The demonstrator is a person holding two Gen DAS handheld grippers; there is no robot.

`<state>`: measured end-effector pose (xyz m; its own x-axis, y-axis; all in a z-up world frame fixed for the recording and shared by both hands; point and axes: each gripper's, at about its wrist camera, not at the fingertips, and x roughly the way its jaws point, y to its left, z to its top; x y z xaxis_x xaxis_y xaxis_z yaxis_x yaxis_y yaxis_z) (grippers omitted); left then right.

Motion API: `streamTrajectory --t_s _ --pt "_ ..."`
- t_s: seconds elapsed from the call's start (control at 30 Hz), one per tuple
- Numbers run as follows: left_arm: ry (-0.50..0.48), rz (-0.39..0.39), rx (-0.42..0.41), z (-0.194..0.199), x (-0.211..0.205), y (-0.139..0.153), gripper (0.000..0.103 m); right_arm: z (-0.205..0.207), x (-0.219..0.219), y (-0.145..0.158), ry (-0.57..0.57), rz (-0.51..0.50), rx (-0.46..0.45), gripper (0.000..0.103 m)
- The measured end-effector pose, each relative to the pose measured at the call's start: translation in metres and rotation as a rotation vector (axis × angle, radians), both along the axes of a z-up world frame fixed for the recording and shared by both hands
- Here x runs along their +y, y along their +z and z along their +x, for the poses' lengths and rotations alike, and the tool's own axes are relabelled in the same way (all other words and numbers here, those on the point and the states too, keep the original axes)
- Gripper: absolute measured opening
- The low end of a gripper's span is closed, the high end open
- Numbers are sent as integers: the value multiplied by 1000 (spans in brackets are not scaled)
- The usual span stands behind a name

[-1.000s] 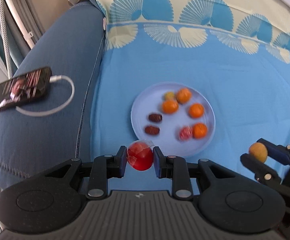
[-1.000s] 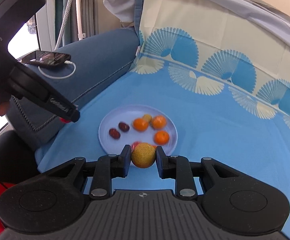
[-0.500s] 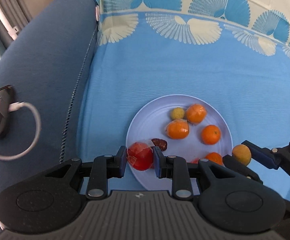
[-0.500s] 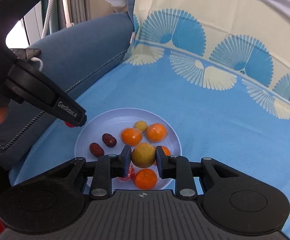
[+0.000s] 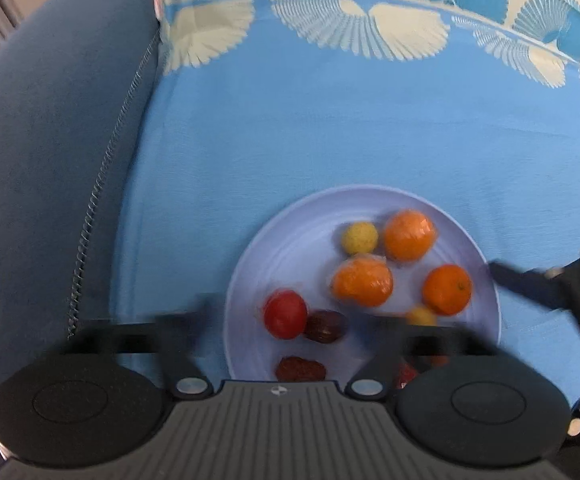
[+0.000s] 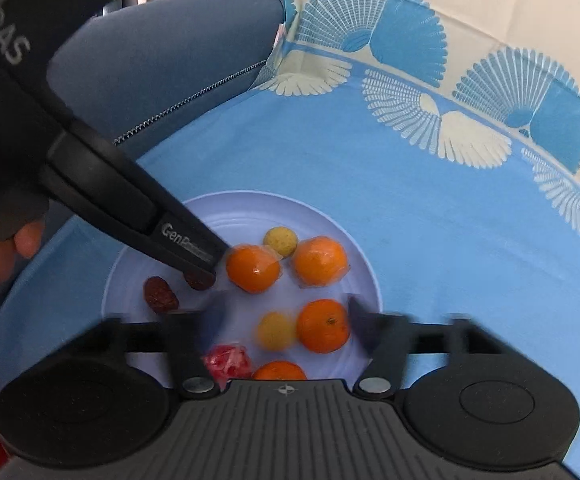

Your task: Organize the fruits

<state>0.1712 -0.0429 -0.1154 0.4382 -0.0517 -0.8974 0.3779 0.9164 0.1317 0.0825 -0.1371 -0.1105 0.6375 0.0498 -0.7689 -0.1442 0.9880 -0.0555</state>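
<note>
Rolling is the worry: the left gripper (image 5: 285, 316) and right gripper (image 6: 283, 316) are both opening, pads off the red fruit (image 5: 285, 313) and yellow fruit (image 6: 275, 330) on the plate (image 5: 273, 240); a bump could knock them off.

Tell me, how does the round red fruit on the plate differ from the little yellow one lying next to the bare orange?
The red fruit is larger and deep red; the yellow fruit is smaller and pale yellow. The red fruit touches a dark brown date near the plate's left side; the yellow fruit sits against an orange nearer the right. Both are round, lie loose on the same plate, and sit between opening jaws that do not press on them.
</note>
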Motion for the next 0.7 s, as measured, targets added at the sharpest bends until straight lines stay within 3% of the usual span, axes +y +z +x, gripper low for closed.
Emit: streamTrajectory --t_s 0.07,0.27,0.43,0.7 --pt "10 -6 -70 -9 6 10 103 -5 0 5 -4 -24 -26 89" --pt "41 -11 -41 -42 28 30 103 -40 -4 27 -53 -23 -29 99" --pt "82 -38 -36 -81 46 49 103 -74 -5 50 -155 39 -53 102" --pt "104 -50 -78 -121 54 67 103 -107 3 67 -199 12 -101 102"
